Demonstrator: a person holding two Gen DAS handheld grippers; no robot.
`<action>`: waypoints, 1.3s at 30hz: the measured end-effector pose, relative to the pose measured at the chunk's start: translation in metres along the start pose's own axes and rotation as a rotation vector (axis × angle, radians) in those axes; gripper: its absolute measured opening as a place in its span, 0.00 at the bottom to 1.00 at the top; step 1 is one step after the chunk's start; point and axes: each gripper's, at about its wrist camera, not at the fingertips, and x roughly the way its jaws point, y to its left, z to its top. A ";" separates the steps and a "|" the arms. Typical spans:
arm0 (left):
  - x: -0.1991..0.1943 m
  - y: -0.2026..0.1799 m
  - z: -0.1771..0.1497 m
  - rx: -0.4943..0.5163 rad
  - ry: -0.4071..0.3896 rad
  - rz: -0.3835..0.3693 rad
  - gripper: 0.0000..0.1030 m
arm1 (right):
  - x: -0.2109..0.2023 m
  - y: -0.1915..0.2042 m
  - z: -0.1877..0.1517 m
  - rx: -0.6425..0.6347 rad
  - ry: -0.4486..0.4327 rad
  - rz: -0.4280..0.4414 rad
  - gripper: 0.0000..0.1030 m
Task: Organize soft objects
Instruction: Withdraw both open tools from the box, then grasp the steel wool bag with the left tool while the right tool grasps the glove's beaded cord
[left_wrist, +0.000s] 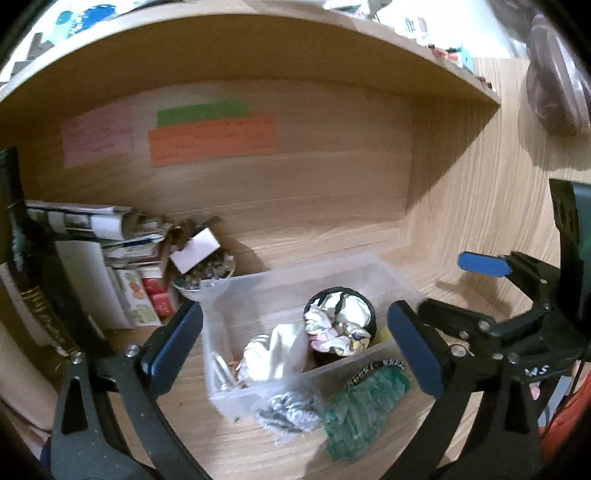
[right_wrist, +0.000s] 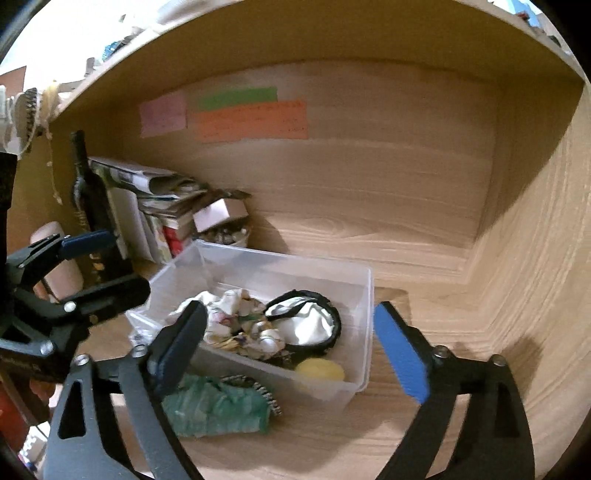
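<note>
Through the left wrist view, the left gripper (left_wrist: 295, 347) is being held with fingers spread wide and empty above a clear bin (left_wrist: 369, 266) of cloths on the counter (left_wrist: 443, 284); a green cloth (left_wrist: 364, 413) is lying just outside its front wall. Through the right wrist view, the right gripper (right_wrist: 295, 350) is likewise being held open, empty, over that bin (right_wrist: 364, 295).

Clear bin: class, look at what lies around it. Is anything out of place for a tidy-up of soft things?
Yes. A green cloth and a grey striped cloth lie on the desk against the bin front, outside it, while the other soft things sit inside. Both grippers are open and empty.
</note>
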 end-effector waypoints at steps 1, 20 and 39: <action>-0.003 0.002 -0.002 -0.001 -0.001 0.004 0.99 | -0.003 0.002 -0.002 -0.001 -0.006 0.000 0.99; 0.046 0.030 -0.081 -0.080 0.283 -0.012 0.99 | 0.046 0.021 -0.065 0.029 0.265 0.070 0.91; 0.056 0.033 -0.092 -0.110 0.316 -0.059 0.68 | 0.053 0.015 -0.086 0.007 0.339 0.104 0.15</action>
